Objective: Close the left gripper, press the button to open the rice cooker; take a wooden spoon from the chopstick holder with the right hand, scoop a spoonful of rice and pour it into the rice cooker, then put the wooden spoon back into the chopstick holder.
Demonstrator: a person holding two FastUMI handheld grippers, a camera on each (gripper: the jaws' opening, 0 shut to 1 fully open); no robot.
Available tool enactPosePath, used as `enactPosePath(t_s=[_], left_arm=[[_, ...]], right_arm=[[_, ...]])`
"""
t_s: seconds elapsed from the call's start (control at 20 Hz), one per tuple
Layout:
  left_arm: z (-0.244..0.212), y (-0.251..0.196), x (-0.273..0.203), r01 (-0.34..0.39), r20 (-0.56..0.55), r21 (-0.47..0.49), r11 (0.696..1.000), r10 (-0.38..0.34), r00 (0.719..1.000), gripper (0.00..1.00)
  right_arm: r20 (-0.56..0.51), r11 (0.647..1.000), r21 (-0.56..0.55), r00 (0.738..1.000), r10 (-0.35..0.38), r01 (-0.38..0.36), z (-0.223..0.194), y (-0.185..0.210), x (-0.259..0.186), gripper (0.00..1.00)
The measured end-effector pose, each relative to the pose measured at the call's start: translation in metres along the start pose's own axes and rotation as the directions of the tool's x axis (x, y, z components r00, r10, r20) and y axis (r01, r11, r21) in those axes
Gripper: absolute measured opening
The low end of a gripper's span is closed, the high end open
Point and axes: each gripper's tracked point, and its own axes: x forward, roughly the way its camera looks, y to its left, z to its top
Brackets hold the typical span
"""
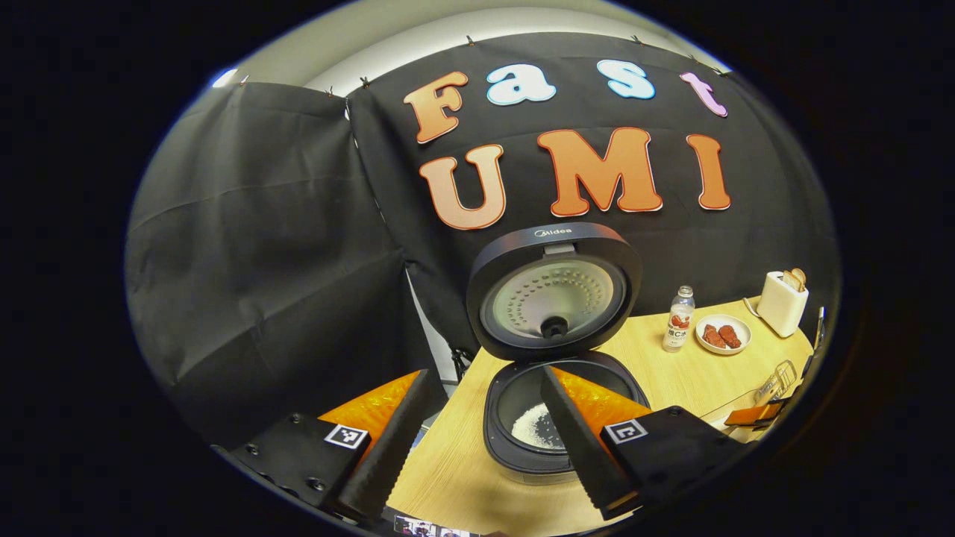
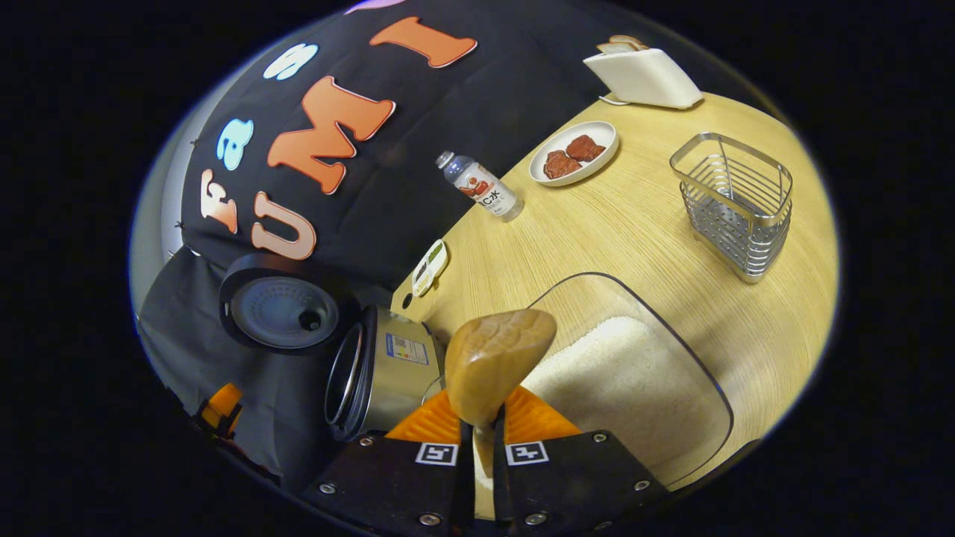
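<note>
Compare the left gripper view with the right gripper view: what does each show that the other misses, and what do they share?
Left gripper view alone: rice lying inside the open cooker's pot, seen between its own open jaws.

Right gripper view alone: the right gripper shut on the wooden spoon, held above the clear rice container, and the wire chopstick holder seen plainly and empty.

Shared: the rice cooker with its lid up, the bottle, the plate, the toaster and the wooden table.
</note>
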Motion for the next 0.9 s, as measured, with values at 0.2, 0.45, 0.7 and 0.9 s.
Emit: enactPosePath(t_s=[0.2, 0.45, 0.7, 0.9], left_arm=[[0.002, -0.004, 0.000, -0.004, 0.001, 0.002, 1.000, 0.004, 1.000, 0.99], [0.011, -0.010, -0.002, -0.009, 0.023, -0.007, 1.000, 0.009, 1.000, 0.99], [0.015, -0.018, -0.005, -0.019, 0.032, -0.017, 1.000, 0.020, 0.999, 0.99], [0.020, -0.020, -0.009, -0.032, 0.043, -0.028, 0.999, 0.033, 0.999, 0.99]], right_arm=[[-0.001, 0.996, 0.075, 0.999, 0.047, -0.046, 0.012, 0.002, -0.003, 0.09], [0.028, 0.981, 0.168, 0.996, 0.090, -0.094, 0.042, -0.002, -0.018, 0.09], [0.054, 0.942, 0.296, 0.987, 0.151, -0.160, 0.076, 0.001, -0.035, 0.09], [0.080, 0.871, 0.422, 0.967, 0.241, -0.252, 0.098, 0.024, -0.047, 0.09]])
